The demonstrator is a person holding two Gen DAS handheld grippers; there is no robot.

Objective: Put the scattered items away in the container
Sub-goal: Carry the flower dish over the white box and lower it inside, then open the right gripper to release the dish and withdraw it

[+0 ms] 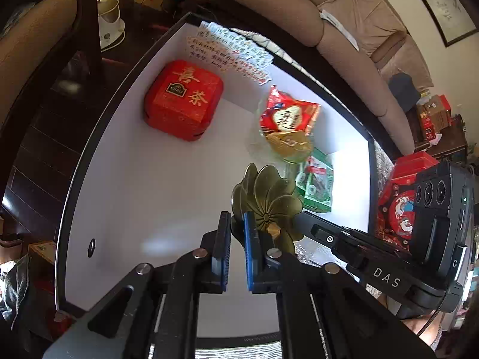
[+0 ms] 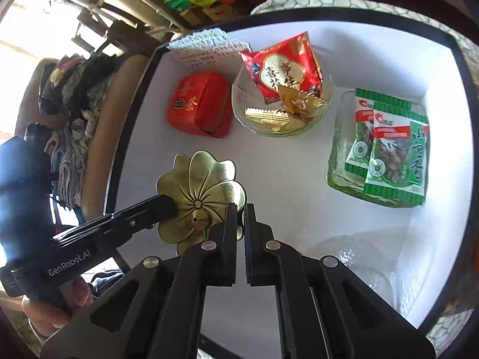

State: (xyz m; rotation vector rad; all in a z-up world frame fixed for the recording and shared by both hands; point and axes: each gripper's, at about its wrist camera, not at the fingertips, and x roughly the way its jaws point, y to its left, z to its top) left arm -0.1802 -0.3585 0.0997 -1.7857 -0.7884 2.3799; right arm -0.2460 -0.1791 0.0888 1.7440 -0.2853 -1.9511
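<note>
A brass flower-shaped dish (image 1: 269,206) (image 2: 200,197) hangs above the white floor of a black-rimmed container (image 1: 128,197) (image 2: 287,185). My left gripper (image 1: 238,224) is shut on its left edge. My right gripper (image 2: 241,218) is shut on its right edge. Each view shows the other gripper reaching in from the side. A red tea box (image 1: 184,98) (image 2: 199,104) lies in the container. A round glass bowl (image 2: 281,101) (image 1: 284,140) holds a red snack packet and gold wrappers. A glass dish (image 2: 380,149) (image 1: 317,182) holds green snack packets.
Handwritten paper notes (image 1: 230,48) (image 2: 209,48) lean at the container's far edge. An empty clear glass dish (image 2: 356,257) lies at the right. A beige sofa (image 1: 344,30) stands behind, red boxes (image 1: 401,197) at the right, a chair with clothes (image 2: 74,113) at the left.
</note>
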